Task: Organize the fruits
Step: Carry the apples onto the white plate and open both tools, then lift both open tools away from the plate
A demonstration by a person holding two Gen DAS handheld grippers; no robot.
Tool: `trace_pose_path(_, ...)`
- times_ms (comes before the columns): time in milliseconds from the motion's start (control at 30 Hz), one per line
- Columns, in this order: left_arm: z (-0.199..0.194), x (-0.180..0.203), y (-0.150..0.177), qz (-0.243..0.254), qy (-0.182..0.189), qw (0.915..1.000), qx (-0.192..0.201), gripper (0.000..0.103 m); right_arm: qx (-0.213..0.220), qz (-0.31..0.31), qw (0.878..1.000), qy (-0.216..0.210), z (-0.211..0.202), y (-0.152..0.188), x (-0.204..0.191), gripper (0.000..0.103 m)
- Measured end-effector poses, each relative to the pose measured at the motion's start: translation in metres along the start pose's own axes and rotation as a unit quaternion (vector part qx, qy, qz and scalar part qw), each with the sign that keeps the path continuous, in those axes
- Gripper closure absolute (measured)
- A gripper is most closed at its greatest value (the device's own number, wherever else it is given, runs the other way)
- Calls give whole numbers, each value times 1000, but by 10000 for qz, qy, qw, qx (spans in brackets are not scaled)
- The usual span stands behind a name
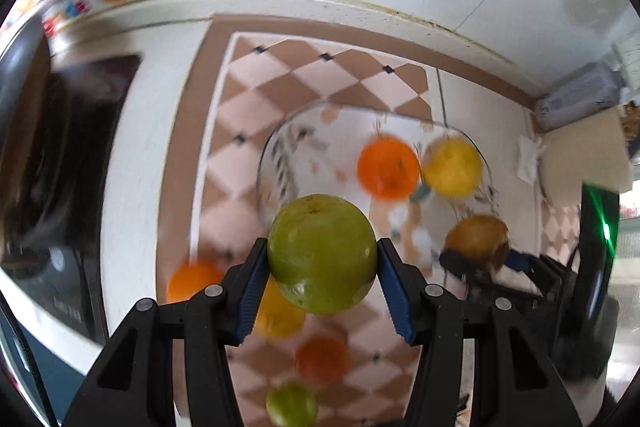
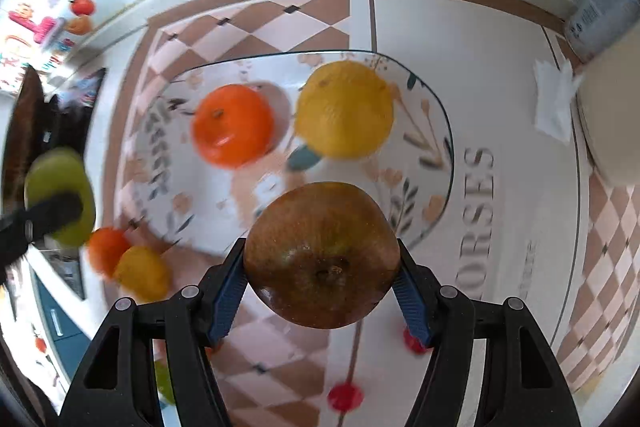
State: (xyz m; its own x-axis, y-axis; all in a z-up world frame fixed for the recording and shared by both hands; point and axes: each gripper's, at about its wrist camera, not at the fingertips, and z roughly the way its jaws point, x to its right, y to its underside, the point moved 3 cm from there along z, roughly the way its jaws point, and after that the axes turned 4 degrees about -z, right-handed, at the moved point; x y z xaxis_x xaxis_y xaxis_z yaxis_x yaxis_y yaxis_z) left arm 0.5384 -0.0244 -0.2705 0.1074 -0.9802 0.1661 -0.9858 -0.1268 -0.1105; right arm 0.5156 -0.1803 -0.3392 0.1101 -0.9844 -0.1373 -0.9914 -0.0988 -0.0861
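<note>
The worktop (image 2: 460, 39) is covered by a cloth with brown and cream diamond squares and a wide pale panel carrying large printed letters. On it lies a clear glass plate (image 2: 438, 115) with a leaf and flower pattern, seen from above in both wrist views. Two fruits rest on the plate side by side: an orange (image 2: 234, 125) and a yellow lemon (image 2: 344, 109), close together.

The right hand-held gripper (image 2: 320, 267) points down above the near edge of the plate, and its blue pads are clamped on a brown pear-like fruit (image 2: 322, 253), stem end toward the camera. The left hand-held gripper (image 1: 322, 261) is closed on a green apple (image 1: 322, 253), held above the checked cloth at the plate's near rim.

Beside the plate, several smaller fruits lie on the cloth, blurred: another orange (image 2: 106, 251) touching a second lemon (image 2: 142, 273). Two small red fruits (image 2: 345, 395) lie nearer the camera; their kind cannot be told.
</note>
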Motion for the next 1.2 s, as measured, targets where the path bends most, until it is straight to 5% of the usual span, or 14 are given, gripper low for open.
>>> trace_pose_path(267,68,15,-61,255,-464,9978,-395,52,-178,-95,9995,235,24,-14,5,33)
trace_pose_path(600,102,6,-66,115,-501,9958,-760,52,-304,-32,9993,226,36,-16,0,32)
trace_pose_path(800,96,3,-74,26,-489,9963,-701,51,-418,14,9990,177,36,-20,10,25)
trace_pose_path(867,90,1,-79,-1,-510,9969,-594,44,-365,38,9992,150,29,-19,11,18)
trace_pose_path(933,79,-1,-77,3,-504,9976,-480,23,-289,82,9994,149,21,-20,16,18)
trace_pose_path(1200,25,-11,-40,114,-656,9977,93,18,149,225,9993,267,-26,0,28,9)
